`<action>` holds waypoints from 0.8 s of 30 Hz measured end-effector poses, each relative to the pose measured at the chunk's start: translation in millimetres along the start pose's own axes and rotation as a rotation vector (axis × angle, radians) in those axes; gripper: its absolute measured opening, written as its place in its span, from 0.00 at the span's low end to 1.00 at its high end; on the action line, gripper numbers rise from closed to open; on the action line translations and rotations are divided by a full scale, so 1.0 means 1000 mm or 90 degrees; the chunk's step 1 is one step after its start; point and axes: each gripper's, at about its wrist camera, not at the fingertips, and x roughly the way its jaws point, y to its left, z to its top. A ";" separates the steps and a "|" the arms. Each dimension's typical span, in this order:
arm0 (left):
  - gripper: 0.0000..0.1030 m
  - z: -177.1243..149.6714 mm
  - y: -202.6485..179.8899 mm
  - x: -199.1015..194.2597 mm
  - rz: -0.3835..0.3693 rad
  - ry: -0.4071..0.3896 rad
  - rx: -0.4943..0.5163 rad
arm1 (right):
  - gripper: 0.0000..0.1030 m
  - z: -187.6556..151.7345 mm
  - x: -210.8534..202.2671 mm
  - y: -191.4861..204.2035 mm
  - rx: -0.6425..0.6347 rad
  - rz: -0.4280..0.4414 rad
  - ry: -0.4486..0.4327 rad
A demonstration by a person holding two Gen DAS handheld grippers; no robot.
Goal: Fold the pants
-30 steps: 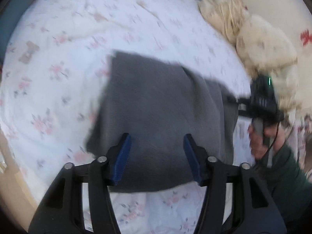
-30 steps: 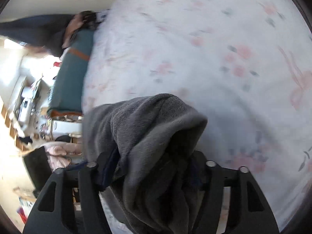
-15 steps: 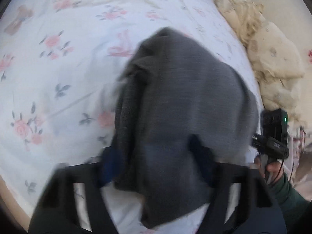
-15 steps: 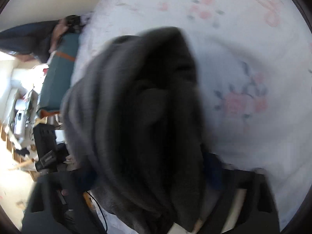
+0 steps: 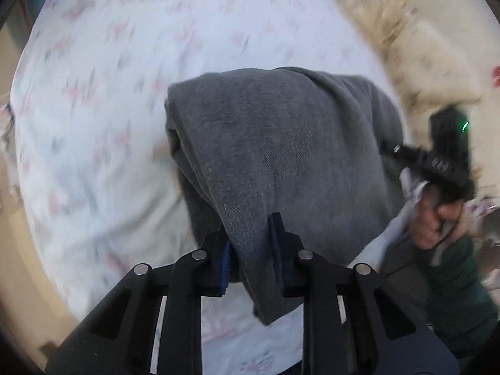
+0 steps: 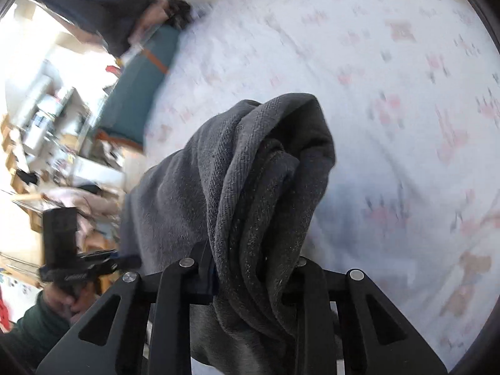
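The grey pants point(image 5: 281, 156) hang folded between my two grippers above the white floral bedsheet point(image 5: 93, 125). My left gripper point(image 5: 250, 250) is shut on one end of the pants, with fabric draped over its blue-padded fingers. My right gripper point(image 6: 253, 268) is shut on the other end of the pants point(image 6: 256, 187), a thick bunch of layers. The right gripper also shows at the right edge of the left wrist view point(image 5: 443, 159), and the left gripper shows at the lower left of the right wrist view point(image 6: 72, 259).
A cream crumpled blanket point(image 5: 406, 47) lies at the bed's far right. A teal bag or cushion point(image 6: 140, 84) sits at the bed's edge. A cluttered room with shelves point(image 6: 40, 109) lies beyond. The bedsheet point(image 6: 390, 93) spreads wide under the pants.
The left gripper went from open over the flat pants to shut on them. Both grippers have lifted the pants off the bed, and the views are blurred by motion.
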 end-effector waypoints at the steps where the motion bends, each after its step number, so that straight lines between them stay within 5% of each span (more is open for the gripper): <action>1: 0.18 -0.004 0.005 0.014 0.024 0.010 -0.010 | 0.28 -0.006 0.016 -0.007 0.019 -0.025 0.036; 4: 0.33 -0.004 0.014 0.027 0.024 0.018 -0.026 | 0.55 -0.017 0.024 -0.028 0.101 -0.059 0.060; 6: 0.57 -0.007 0.018 0.015 0.044 -0.002 -0.042 | 0.60 -0.015 0.004 -0.027 0.095 -0.094 0.028; 8: 0.58 -0.010 0.020 -0.002 0.039 -0.029 -0.060 | 0.60 -0.016 -0.020 -0.022 0.074 -0.127 -0.013; 15: 0.63 0.003 0.034 -0.058 -0.022 -0.210 -0.129 | 0.60 0.002 -0.073 0.009 -0.003 -0.063 -0.179; 24: 0.61 0.042 0.025 -0.011 -0.016 -0.169 -0.149 | 0.41 0.043 0.004 0.017 -0.057 -0.127 -0.064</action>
